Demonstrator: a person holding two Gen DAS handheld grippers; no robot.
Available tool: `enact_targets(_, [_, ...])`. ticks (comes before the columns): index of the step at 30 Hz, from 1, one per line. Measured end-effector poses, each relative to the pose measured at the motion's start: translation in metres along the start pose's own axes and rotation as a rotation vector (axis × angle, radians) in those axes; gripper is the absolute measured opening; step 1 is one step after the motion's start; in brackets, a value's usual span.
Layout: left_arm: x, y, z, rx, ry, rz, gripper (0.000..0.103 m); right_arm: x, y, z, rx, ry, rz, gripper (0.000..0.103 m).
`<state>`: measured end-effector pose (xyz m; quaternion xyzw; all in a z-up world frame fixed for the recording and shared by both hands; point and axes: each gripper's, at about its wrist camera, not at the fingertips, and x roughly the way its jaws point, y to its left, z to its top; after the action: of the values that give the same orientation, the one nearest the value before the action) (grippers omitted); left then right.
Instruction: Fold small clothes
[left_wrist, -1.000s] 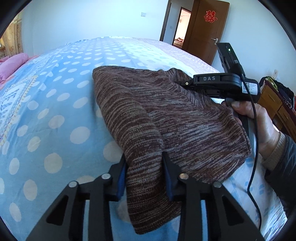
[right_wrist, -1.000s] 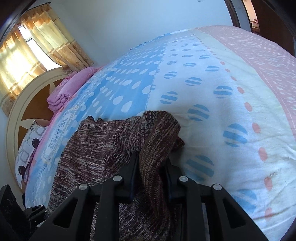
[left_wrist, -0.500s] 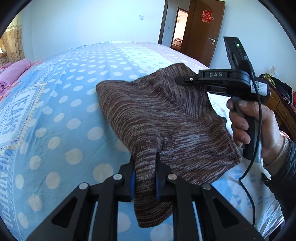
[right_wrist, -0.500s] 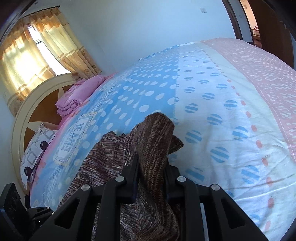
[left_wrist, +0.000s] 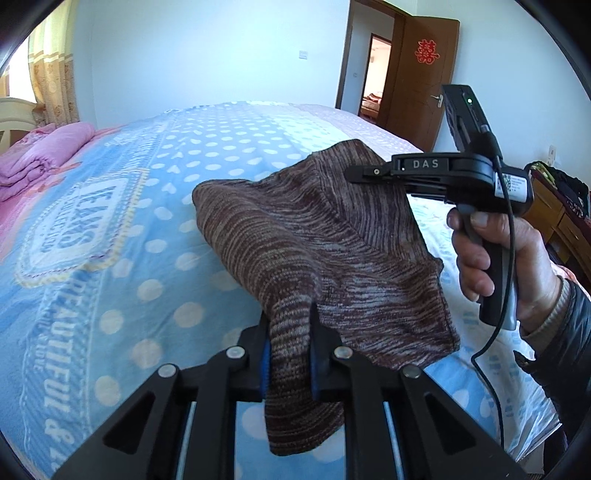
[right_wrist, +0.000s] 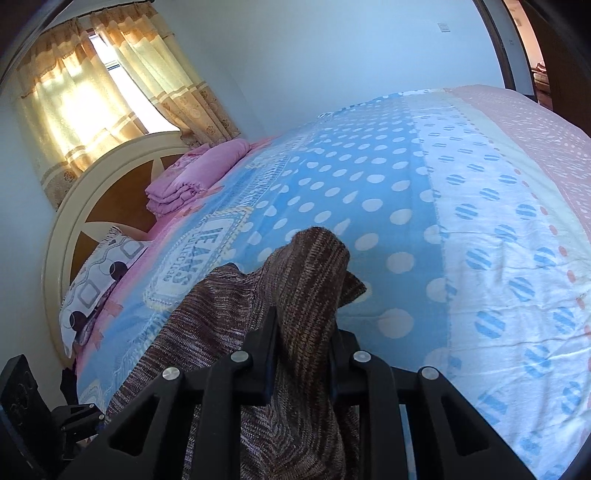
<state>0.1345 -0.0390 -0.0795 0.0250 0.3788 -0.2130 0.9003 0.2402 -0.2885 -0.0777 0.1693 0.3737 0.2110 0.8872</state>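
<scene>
Left wrist view takes in the bed (left_wrist: 110, 229) first, its blue dotted cover running back toward the wall, with a folded pink quilt (left_wrist: 40, 158) at the far left and a brown door (left_wrist: 424, 74) at the far right. Over that cover hangs the brown knit garment (left_wrist: 314, 236), held up off the bed between the 2 grippers. Compared with 1 second ago the cloth has risen: its far edge, which lay on the cover, is now lifted clear, and more of the cover shows beneath it. I judge this to mean the garment is being raised so one part can be carried over another, so a fold is under way but not yet laid down.

Nearest the lens, the left hand-held gripper (left_wrist: 288, 354) is pinching a bunched corner of the knit, with a tail of fabric hanging below its jaws. Across the cloth, the right hand-held gripper (left_wrist: 365, 172) grips the higher, far corner, the person's right hand (left_wrist: 495, 254) wrapped around its handle. Right wrist view confirms it: that gripper (right_wrist: 301, 350) is pressed onto a thick ridge of the garment (right_wrist: 295, 295), the rest of which drapes away to its left.
</scene>
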Motion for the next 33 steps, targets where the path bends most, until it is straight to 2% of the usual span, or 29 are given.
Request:
enact_targets(17, [-0.046,0.037,-0.030,-0.048,-0.031,0.068,0.016,0.026,0.078,-0.018,-0.055,0.034,0.094,0.021])
enact_targets(33, [-0.071,0.075,-0.048,-0.092,-0.050,0.127,0.016,0.059,0.137,-0.025,-0.110,0.078,0.156,0.021])
